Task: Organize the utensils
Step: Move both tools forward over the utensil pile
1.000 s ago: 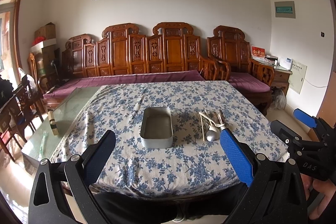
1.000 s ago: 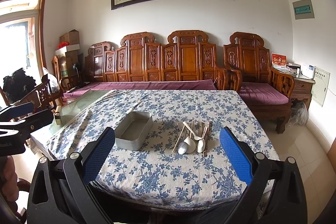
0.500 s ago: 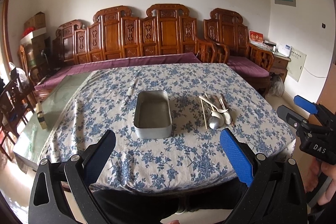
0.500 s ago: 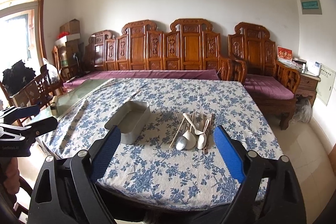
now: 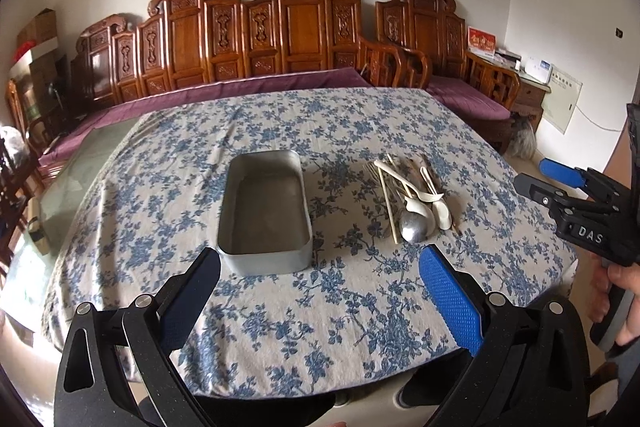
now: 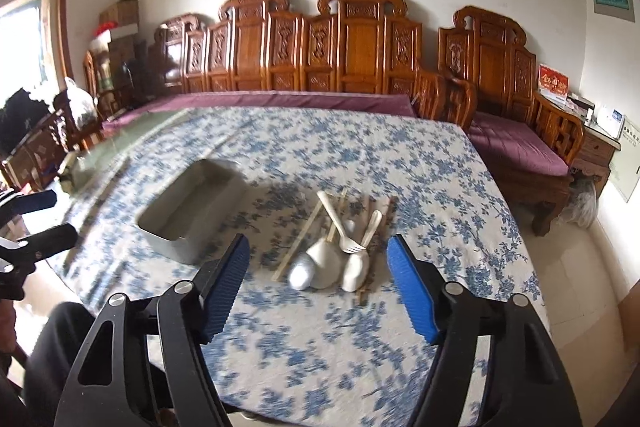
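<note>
A counter covered in a blue-flowered cloth fills both views, with carved wooden benches along the wall behind. Near its middle sits a rectangular metal tin, open-topped and with nothing in it. Well to the tin's right lies a loose heap of utensils: a steel spoon, white ceramic spoons, a pale plastic fork lying across the top, and wooden chopsticks underneath and alongside.

The left gripper hovers above the near edge of the counter, in front of the tin, its jaws spread wide and holding nothing. The right gripper hovers just short of the utensil heap, pointed at it, its jaws also wide apart and holding nothing. The right view is blurred.

The sorting appears to be at its very start: nothing is in the tin yet, and the right gripper seems to be approaching for a first pick. The next move likely calls for lowering over one piece on top, probably the fork or a spoon handle, and closing on it alone without dragging the tangled chopsticks along.
</note>
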Available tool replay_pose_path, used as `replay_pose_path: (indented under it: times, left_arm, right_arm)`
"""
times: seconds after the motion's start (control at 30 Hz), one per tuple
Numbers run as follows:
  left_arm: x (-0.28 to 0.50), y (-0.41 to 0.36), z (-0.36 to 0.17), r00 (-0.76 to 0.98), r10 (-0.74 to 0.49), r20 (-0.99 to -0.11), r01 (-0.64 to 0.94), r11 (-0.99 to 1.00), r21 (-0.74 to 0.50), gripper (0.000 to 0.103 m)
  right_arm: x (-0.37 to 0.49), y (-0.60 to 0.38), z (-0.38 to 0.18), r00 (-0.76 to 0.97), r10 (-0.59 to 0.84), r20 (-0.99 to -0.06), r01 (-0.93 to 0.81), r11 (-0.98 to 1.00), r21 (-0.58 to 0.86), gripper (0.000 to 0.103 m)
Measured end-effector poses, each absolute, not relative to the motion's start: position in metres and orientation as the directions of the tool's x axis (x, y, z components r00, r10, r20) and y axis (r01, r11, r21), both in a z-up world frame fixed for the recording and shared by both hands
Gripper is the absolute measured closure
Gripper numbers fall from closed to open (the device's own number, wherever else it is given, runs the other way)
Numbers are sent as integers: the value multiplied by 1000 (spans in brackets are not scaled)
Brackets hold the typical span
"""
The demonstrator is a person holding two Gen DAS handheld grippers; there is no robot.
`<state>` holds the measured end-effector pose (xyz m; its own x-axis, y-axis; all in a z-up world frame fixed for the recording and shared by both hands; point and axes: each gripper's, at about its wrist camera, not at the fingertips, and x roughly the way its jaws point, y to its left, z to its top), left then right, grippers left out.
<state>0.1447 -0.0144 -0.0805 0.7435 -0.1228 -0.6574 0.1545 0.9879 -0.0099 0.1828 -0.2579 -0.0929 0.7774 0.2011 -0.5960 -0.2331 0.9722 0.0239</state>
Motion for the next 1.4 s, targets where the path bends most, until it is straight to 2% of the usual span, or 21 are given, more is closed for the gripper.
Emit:
replay_pose_path:
  times: [0.27,0.63,0.83,0.97,1.3,1.37,1.4]
  left_arm:
    - [181,-38,-116,689,-147,-710,211,977,3,7]
    - [223,-66,-155,625,-154,-765,256,967,14,7]
    - [241,-76,-171,595,-149,-790,259,966,13,7]
    - [248,-82,-179,581,-151,-800,268,963,13,7]
    - [268,-89,-195,558,-146,-817,265,964,9,7]
    - [272,-91,-198,552,-146,-821,265,964,6,7]
    - [274,-93,-200,549,-146,-823,265,964,6,7]
  right_arm:
    - [240,-269,-152,686,182,-704,-246,969,11,49]
    - [302,-275,-196,605,243,-758,-283,956,81,51]
    - [339,-259,-207,565,275,-778,-348,934,77,62]
    - [363,-248,-222,522,247,-816,-363,931,50,71]
    - [398,-254,-246,430,240,-870,-330,939,96,72]
    - [399,-258,-247,416,246,-876,-325,939,109,84]
    - [399,-258,-248,415,249,-875,-327,938,112,85]
